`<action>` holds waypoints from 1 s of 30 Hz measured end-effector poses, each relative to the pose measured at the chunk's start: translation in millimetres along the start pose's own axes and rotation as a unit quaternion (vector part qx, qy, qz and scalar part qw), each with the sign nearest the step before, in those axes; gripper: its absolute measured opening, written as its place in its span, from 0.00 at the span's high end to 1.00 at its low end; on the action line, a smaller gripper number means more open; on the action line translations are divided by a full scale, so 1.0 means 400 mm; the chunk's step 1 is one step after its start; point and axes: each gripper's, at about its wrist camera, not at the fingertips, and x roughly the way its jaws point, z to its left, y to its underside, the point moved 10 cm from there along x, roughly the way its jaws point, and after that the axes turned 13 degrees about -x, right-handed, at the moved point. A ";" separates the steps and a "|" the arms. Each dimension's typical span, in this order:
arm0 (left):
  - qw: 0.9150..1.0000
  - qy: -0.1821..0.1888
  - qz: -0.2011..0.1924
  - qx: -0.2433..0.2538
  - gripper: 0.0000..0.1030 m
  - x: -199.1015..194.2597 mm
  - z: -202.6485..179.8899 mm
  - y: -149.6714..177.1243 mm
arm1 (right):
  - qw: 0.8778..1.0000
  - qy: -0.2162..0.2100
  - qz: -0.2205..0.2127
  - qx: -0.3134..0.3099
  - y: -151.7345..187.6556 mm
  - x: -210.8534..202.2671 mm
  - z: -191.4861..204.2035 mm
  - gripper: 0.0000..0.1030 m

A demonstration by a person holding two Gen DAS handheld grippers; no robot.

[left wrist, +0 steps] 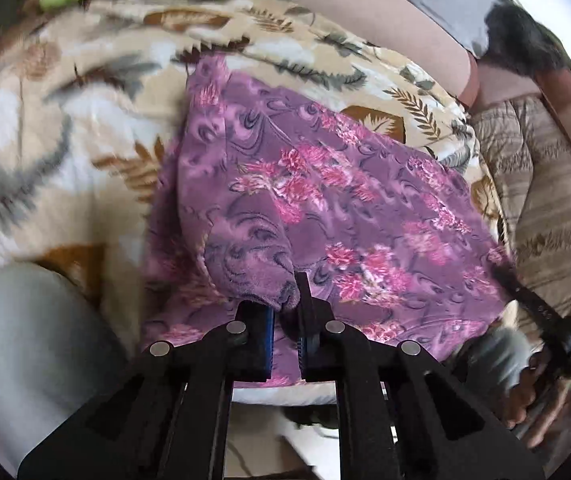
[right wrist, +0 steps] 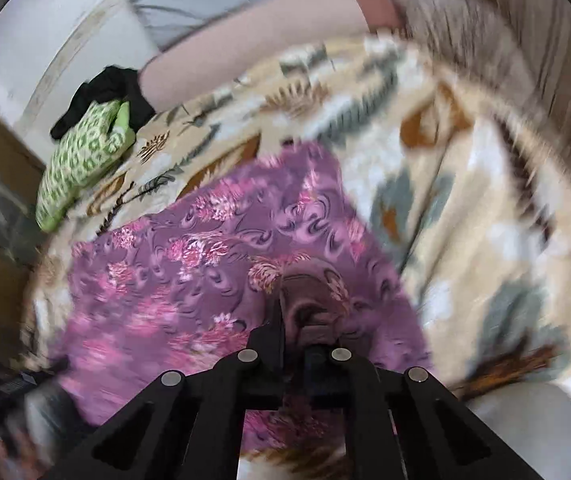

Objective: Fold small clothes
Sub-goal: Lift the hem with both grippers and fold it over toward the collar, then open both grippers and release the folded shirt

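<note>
Pinching a near corner each, the left gripper [left wrist: 285,300] and right gripper [right wrist: 297,332] hold the purple cloth [left wrist: 325,184] on the bed [left wrist: 65,120], probably to carry that edge toward twelve o'clock for a fold.

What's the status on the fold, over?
Left tongs shut on purple floral cloth, corner lifted. Right tongs shut on its other near corner. Cloth spread on leaf-print blanket. Green patterned garment lies clear at far edge.
</note>
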 end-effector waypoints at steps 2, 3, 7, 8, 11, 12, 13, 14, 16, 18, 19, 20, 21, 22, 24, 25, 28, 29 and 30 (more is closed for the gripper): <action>0.999 -0.029 0.001 0.017 0.92 0.028 0.010 0.010 | 0.999 0.027 0.029 -0.017 0.022 0.010 0.011 0.94; 0.999 -0.047 0.004 0.019 0.92 0.056 0.027 0.017 | 0.997 0.042 0.052 -0.028 0.037 0.036 0.013 0.94; 0.995 -0.063 0.077 0.013 0.92 0.182 0.081 0.098 | 0.988 0.059 0.144 -0.009 0.122 0.155 -0.017 0.94; 0.996 -0.056 0.065 0.016 0.92 0.177 0.081 0.098 | 0.988 0.062 0.143 -0.012 0.119 0.154 -0.016 0.94; 0.997 -0.044 0.057 0.028 0.91 0.156 0.068 0.086 | 0.988 0.070 0.137 -0.024 0.110 0.145 -0.013 0.94; 0.997 -0.042 0.059 0.026 0.87 0.148 0.068 0.082 | 0.988 0.065 0.138 -0.021 0.111 0.145 -0.016 0.93; 0.997 -0.037 0.062 0.022 0.85 0.144 0.068 0.079 | 0.989 0.058 0.137 -0.015 0.109 0.142 -0.018 0.93; 0.998 -0.023 0.063 0.015 0.85 0.136 0.066 0.065 | 0.990 0.049 0.132 -0.007 0.111 0.133 -0.020 0.90; 0.999 0.030 0.024 -0.010 0.83 0.084 0.052 0.032 | 0.994 0.022 0.107 0.026 0.107 0.099 -0.033 0.87; 0.998 0.055 -0.035 -0.023 0.64 0.024 0.060 -0.007 | 0.995 -0.002 0.082 0.059 0.105 0.063 -0.047 0.83; 0.997 0.057 -0.050 -0.029 0.60 0.007 0.063 -0.021 | 0.995 -0.007 0.066 0.073 0.102 0.039 -0.050 0.80; 0.996 0.063 -0.055 -0.035 0.59 -0.004 0.064 -0.030 | 0.996 -0.004 0.052 0.079 0.096 0.021 -0.050 0.74; 0.995 0.071 -0.058 -0.039 0.59 -0.009 0.056 -0.036 | 0.996 0.007 0.037 0.080 0.089 0.001 -0.053 0.68; 0.993 0.083 -0.066 -0.042 0.59 -0.020 0.053 -0.041 | 0.996 0.027 0.020 0.077 0.085 -0.031 -0.059 0.52; 0.993 0.096 -0.056 -0.033 0.29 -0.017 0.040 -0.034 | 0.996 0.055 -0.009 0.068 0.075 -0.081 -0.066 0.35; 0.994 0.101 -0.031 -0.019 0.27 -0.006 0.037 -0.016 | 0.996 0.062 -0.019 0.068 0.068 -0.102 -0.069 0.34; 0.994 0.106 -0.025 -0.004 0.27 -0.021 0.045 0.011 | 0.997 0.031 -0.034 0.064 0.037 -0.128 -0.039 0.34; 0.992 0.119 -0.040 -0.027 0.27 -0.037 0.050 -0.004 | 0.997 0.022 -0.041 0.060 0.023 -0.132 -0.022 0.34; 0.989 0.135 -0.048 -0.048 0.27 -0.053 0.049 -0.011 | 0.997 0.013 -0.049 0.052 0.010 -0.136 -0.004 0.34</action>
